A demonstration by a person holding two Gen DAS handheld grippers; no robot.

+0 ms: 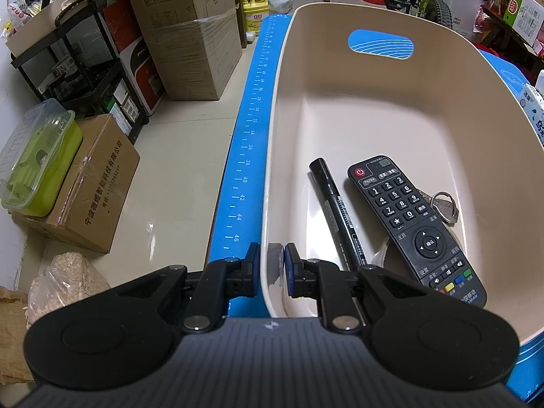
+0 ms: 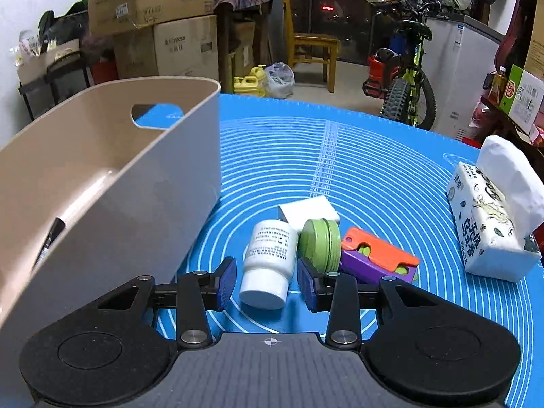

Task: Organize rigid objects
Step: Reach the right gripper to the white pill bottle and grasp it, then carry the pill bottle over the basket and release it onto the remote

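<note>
**Right claw straddles the lying white bottle**

Right gripper (image 2: 267,280) has its jaws apart, one blue pad on each side of the white bottle (image 2: 268,265), and neither pad seems to touch it yet. The bottle lies on its side on the blue mat (image 2: 374,176), with its cap toward the camera and its long axis running away from the claw, nearly along the pointing direction. So the pads already face the round sides; I judge the next move needs only a small advance and a closing across the body, not the cap.

Just behind the bottle are a green round tin (image 2: 321,244) standing on edge, touching or almost touching the bottle, a white flat box (image 2: 309,209), and an orange and purple plastic piece (image 2: 377,260). The tin's closeness may disturb the right-side pad.

Left gripper (image 1: 270,268) is clamped on the near wall of the beige bin (image 1: 340,68), one pad outside, one inside. Inside the smooth plastic bin lie a black marker (image 1: 336,214), a black remote (image 1: 414,227) and a key ring (image 1: 445,204). The bin stands to the left of the bottle, so the right hand is the nearer one.
</note>
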